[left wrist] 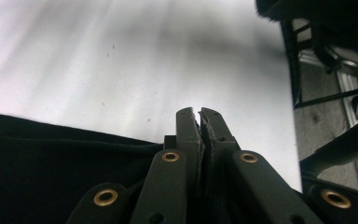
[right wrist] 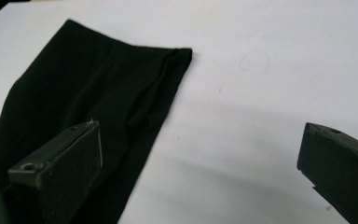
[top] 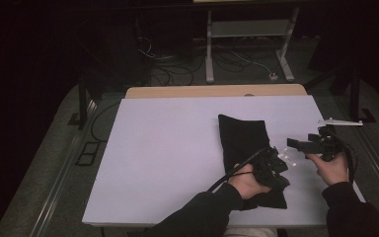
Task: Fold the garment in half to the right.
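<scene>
High view: black cloth (top: 244,143) lying folded on white table (top: 168,148), right of centre, long axis running from the far side toward the near edge. Left gripper (top: 271,165) sitting on the cloth's near-right part, left hand (top: 249,180) wrapped round it, cable trailing back over the dark sleeve. Right gripper (top: 301,145) off the cloth, just beside its right edge, held in the right hand (top: 331,168) above bare table. Wooden strip along the table's far edge, grey floor and white frame legs beyond.

Left gripper view: jaws pressed together, tips nearly meeting, narrow slit between them. Left gripper (left wrist: 200,122) tips over the white table (left wrist: 121,60); black cloth (left wrist: 51,168) spreading under and left of the jaws. Whether a fold of cloth is pinched: cannot tell, too dark at the jaw base.

Right gripper view: jaws spread wide, nothing between them. Right gripper (right wrist: 200,149) over bare table (right wrist: 270,70); black cloth (right wrist: 93,98) to the left, partly under the left jaw, far corner slightly rumpled, not touched by either pad.
</scene>
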A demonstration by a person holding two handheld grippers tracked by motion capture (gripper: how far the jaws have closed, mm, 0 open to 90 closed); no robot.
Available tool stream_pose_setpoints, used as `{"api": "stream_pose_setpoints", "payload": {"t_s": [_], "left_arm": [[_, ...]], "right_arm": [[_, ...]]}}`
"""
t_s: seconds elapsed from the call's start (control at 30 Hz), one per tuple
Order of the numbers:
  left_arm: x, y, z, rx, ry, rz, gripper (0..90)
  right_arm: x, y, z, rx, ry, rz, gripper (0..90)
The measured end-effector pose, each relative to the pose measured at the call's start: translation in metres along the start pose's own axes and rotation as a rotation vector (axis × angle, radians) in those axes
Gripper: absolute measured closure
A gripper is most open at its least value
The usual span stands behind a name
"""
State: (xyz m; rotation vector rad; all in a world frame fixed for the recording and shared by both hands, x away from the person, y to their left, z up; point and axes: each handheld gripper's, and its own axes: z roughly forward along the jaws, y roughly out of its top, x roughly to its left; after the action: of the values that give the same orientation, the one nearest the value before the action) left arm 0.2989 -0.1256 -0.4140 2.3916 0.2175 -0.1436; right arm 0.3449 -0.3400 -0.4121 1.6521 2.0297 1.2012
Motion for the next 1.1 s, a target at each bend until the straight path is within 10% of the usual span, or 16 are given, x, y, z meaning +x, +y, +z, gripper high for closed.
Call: {"api": "stream_pose_setpoints", "payload": {"t_s": [0.33,0.6,0.9,1.1], "left_arm": [[0.001,-0.003,0.007,0.031,-0.010,0.014,81.4],[-0.001,-0.002,-0.007,-0.039,-0.101,-0.032,47.8],[-0.001,-0.003,-0.023,-0.109,-0.072,-0.008,2.9],[0.004,-0.008,-0.038,-0.143,-0.045,0.008,0.0]], "right_arm": [[0.011,-0.008,-0.011,-0.028,-0.009,-0.059,0.0],[0.008,-0.010,-0.017,-0.057,-0.011,-0.062,0.0],[0.010,-0.013,-0.023,-0.080,0.001,-0.071,0.0],[0.010,-0.017,-0.028,-0.096,0.016,-0.080,0.0]]}}
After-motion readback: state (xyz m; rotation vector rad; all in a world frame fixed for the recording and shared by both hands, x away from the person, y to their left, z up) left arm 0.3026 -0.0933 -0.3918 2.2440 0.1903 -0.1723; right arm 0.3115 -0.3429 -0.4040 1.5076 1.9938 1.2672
